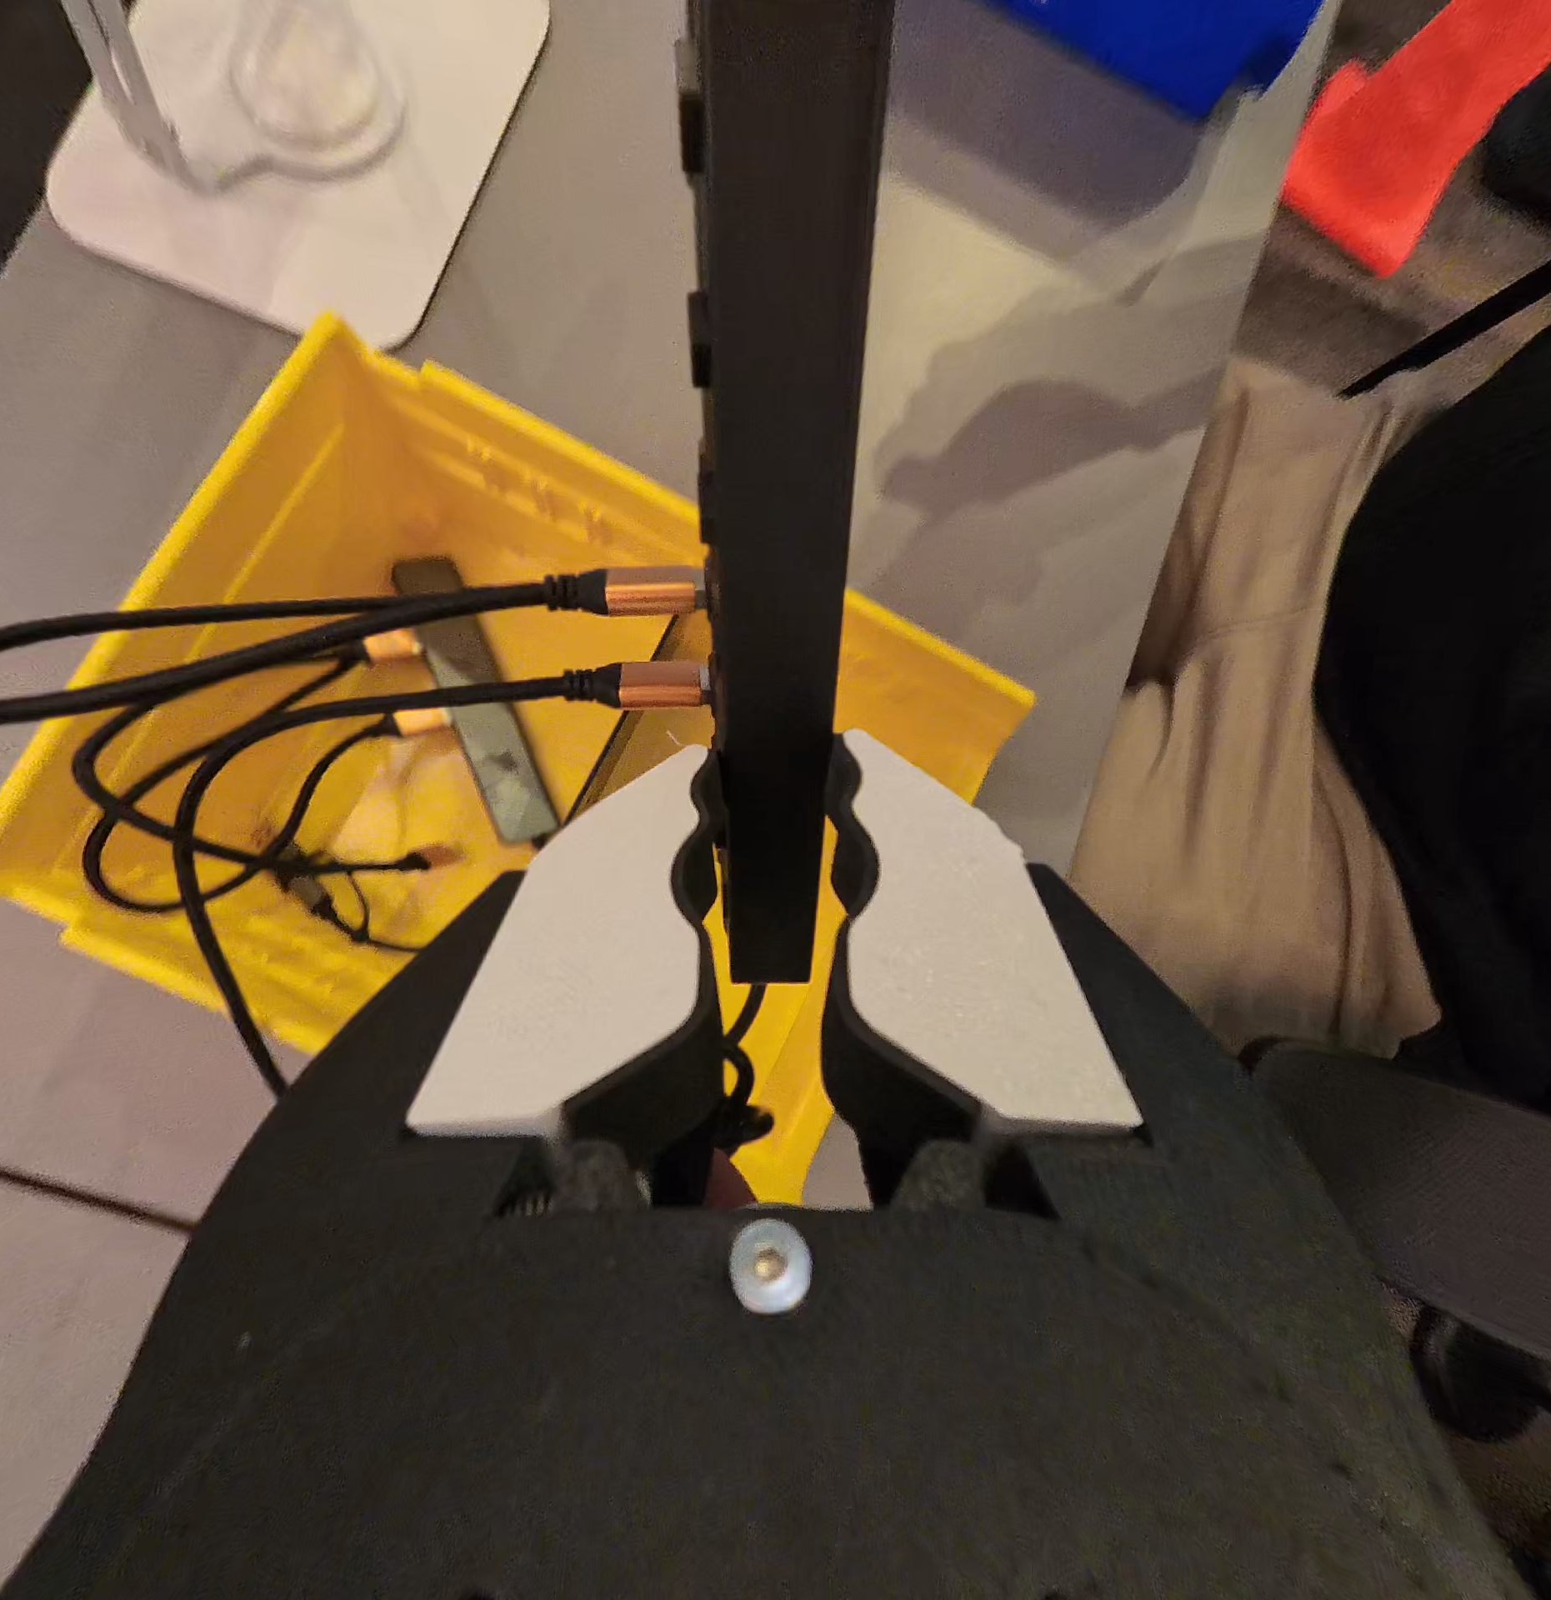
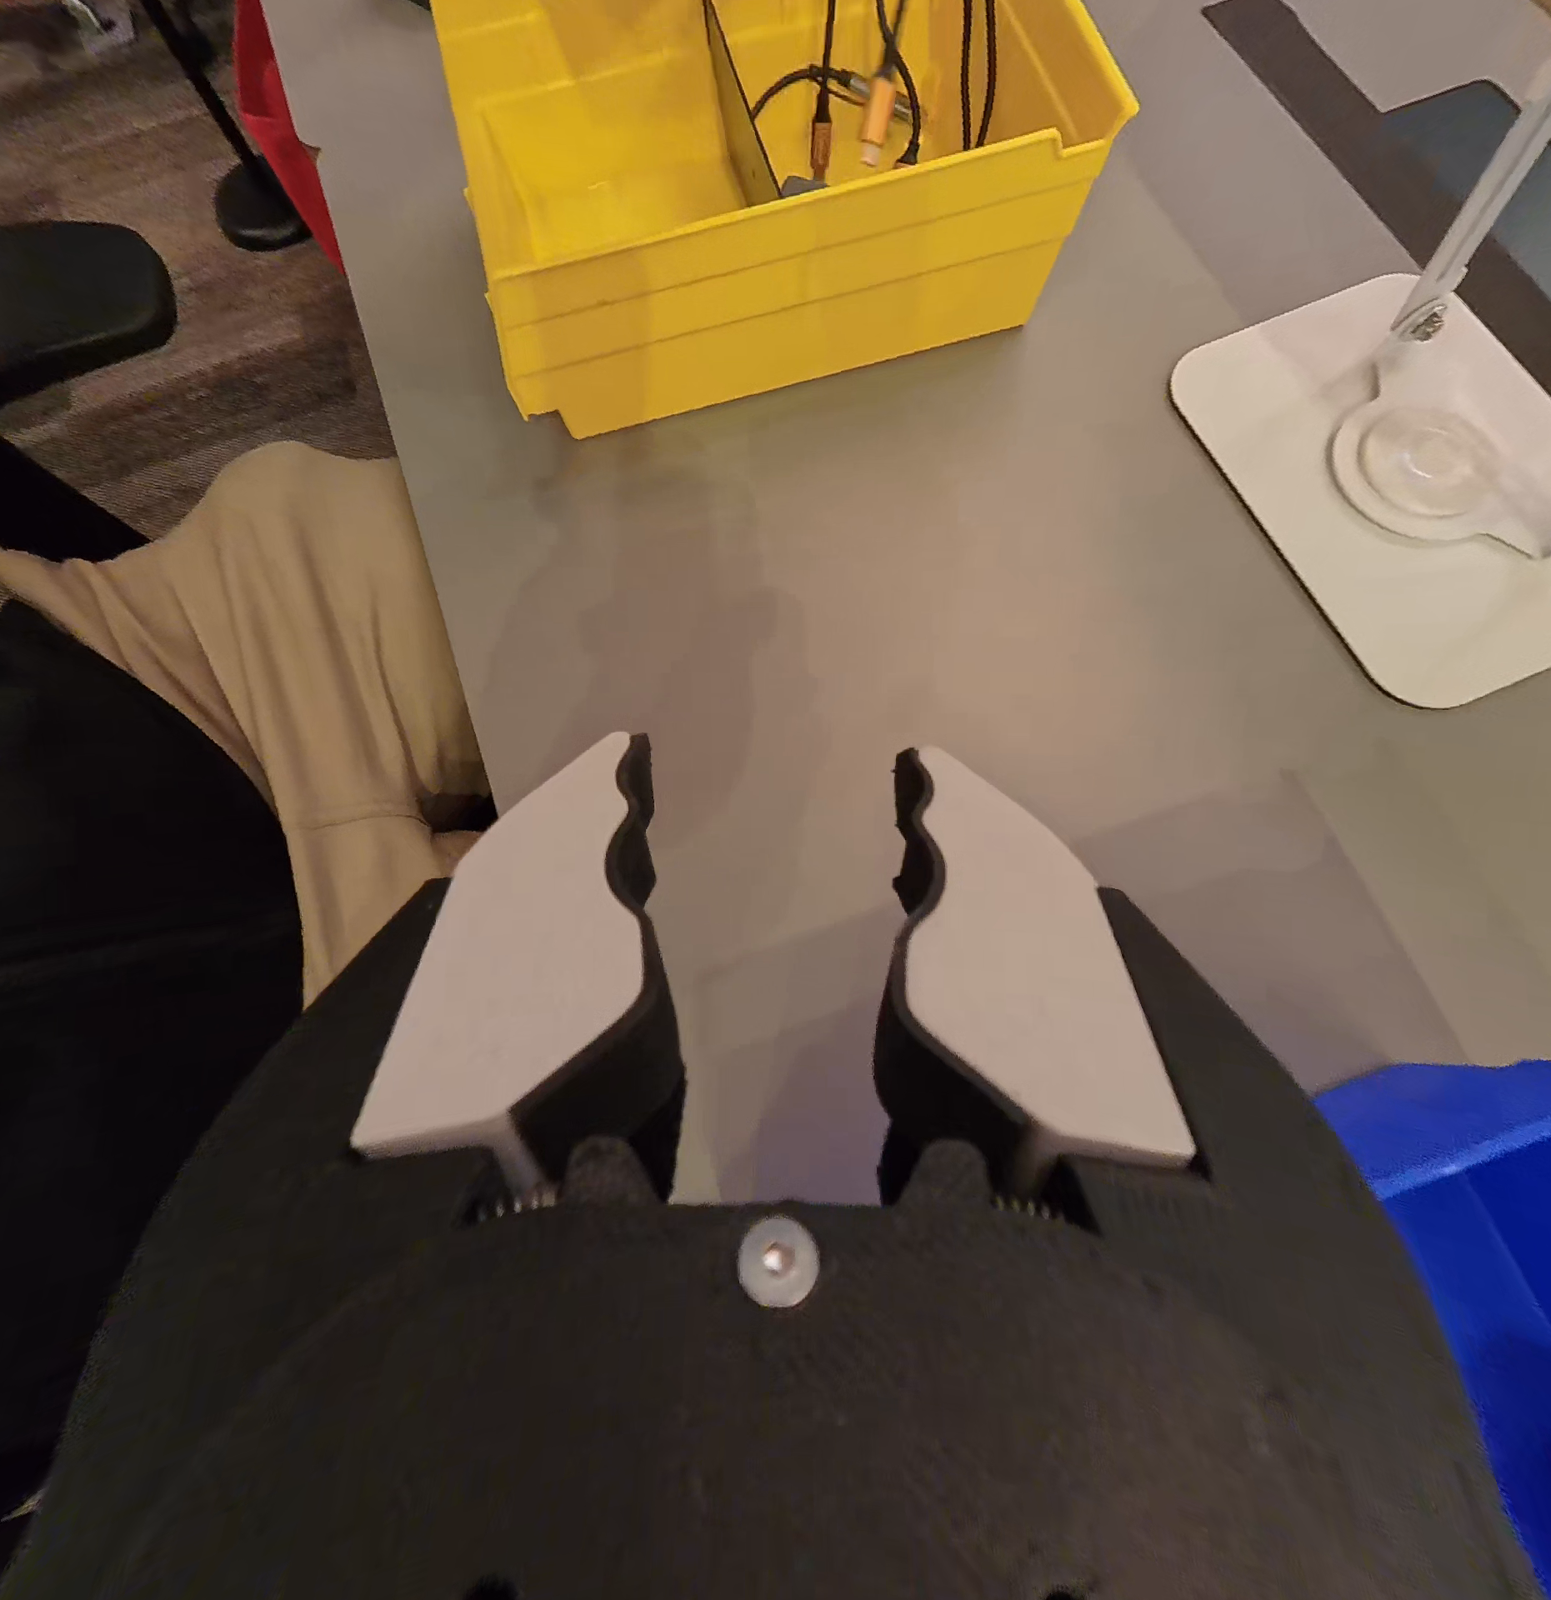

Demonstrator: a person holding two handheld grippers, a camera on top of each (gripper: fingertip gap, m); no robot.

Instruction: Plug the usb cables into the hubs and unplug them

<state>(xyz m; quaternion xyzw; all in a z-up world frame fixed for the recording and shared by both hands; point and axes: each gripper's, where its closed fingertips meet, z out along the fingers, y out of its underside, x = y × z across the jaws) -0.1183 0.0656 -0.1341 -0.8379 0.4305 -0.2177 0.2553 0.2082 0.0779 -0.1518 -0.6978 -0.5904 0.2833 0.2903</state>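
Note:
My left gripper [image 1: 772, 762] is shut on a long black USB hub [image 1: 789, 433] and holds it up over the yellow bin [image 1: 339, 416]. Two black cables with copper-coloured plugs, the upper plug [image 1: 650, 591] and the lower plug [image 1: 663, 684], sit in ports on the hub's left side. A grey hub [image 1: 473, 701] with two more copper plugs lies in the bin among loose black cables [image 1: 148, 831]. My right gripper [image 2: 773, 762] is open and empty above the grey table, short of the yellow bin [image 2: 780, 277], which holds cables [image 2: 875, 104].
A white lamp base [image 2: 1378, 485] with a metal stem stands on the table to the right; it also shows in the left wrist view [image 1: 295, 156]. A blue bin [image 2: 1482, 1212] is at lower right. A person's beige clothing [image 2: 261, 641] is at the table's left edge. A red object [image 1: 1404, 138] lies beyond. The grippers' ends are close to 35 centimeters from one another.

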